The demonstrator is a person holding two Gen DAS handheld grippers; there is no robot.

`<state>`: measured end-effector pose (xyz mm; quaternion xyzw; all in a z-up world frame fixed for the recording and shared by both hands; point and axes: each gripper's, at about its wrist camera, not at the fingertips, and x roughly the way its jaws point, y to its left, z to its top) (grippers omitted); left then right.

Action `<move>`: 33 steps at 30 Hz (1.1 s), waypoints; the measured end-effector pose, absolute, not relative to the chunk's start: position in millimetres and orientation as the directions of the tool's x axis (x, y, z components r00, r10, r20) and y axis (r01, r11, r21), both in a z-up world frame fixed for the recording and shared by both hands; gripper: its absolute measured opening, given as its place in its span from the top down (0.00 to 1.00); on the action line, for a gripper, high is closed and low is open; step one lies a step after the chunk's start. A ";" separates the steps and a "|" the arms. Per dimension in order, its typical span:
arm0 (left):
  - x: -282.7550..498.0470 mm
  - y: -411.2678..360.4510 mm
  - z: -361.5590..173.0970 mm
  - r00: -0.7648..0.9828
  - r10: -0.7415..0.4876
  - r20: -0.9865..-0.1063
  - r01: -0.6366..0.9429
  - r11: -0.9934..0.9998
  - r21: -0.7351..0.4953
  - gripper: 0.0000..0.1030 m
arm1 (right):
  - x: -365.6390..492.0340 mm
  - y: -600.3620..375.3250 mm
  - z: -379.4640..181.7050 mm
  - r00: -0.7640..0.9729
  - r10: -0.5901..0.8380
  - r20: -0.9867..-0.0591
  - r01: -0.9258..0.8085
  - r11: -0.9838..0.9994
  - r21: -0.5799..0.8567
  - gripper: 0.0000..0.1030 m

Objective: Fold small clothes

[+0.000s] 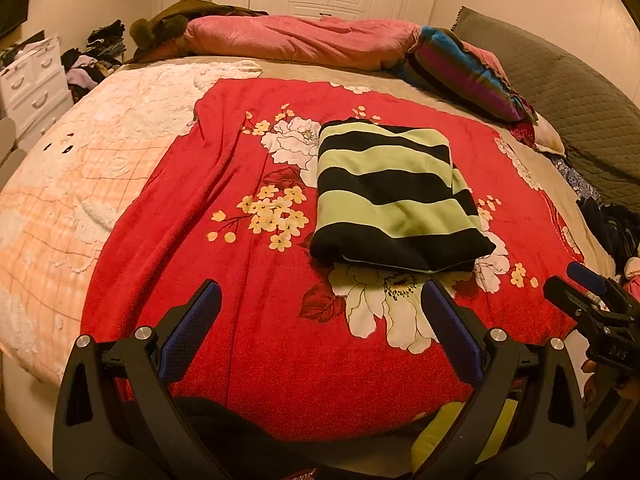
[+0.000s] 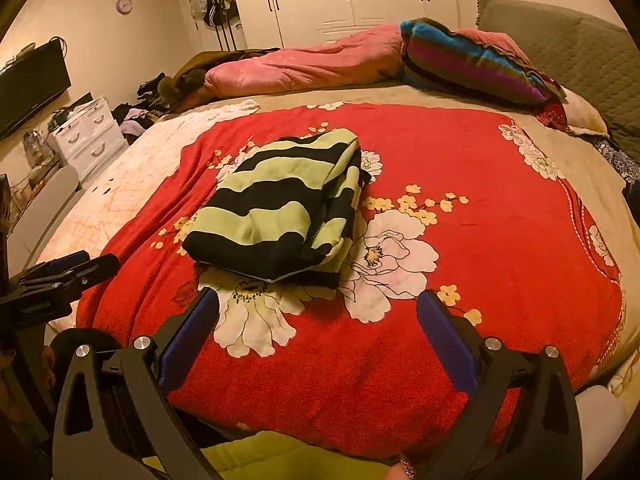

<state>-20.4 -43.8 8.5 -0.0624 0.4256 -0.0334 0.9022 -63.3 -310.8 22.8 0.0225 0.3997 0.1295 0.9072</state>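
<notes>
The striped garment [image 1: 394,196] is lying folded into a compact rectangle on the red floral blanket [image 1: 256,344], green and black bands running across it, and it is serving here as the landmark. Just in front of it, the left gripper [image 1: 320,300] is hovering above the blanket with its blue-padded jaws standing wide apart and holding nothing. The right gripper [image 2: 318,312] is hovering in front of the garment too, toward its right side, its jaws likewise spread and empty. Nothing is lying between either gripper and the garment; only printed white flowers are showing on the open blanket there.

Behind the garment, a pink quilt [image 1: 296,42] is bunching along the far edge of the bed, and a striped blue and purple blanket [image 1: 460,68] is resting behind and to the right of it. Farther right, a grey quilted headboard [image 1: 572,96] is rising. To the left of the garment, a pale peach cover [image 1: 72,184] is spreading across the bed, and beyond it a white drawer unit [image 2: 90,136] is standing by the wall.
</notes>
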 end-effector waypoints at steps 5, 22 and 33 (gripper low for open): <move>-20.5 -44.5 8.6 0.635 -0.111 -0.764 0.008 0.991 -0.137 0.09 | -63.5 -310.4 22.8 0.647 0.251 -0.720 -0.214 0.966 0.144 0.04; -20.3 -44.5 8.9 0.634 -0.109 -0.766 0.007 0.991 -0.135 0.09 | -63.9 -308.9 20.1 0.634 0.256 -0.729 -0.214 0.965 0.152 0.04; -20.0 -45.0 9.2 0.634 -0.108 -0.766 0.007 0.991 -0.134 0.09 | -62.8 -307.4 19.3 0.632 0.256 -0.731 -0.217 0.965 0.150 0.04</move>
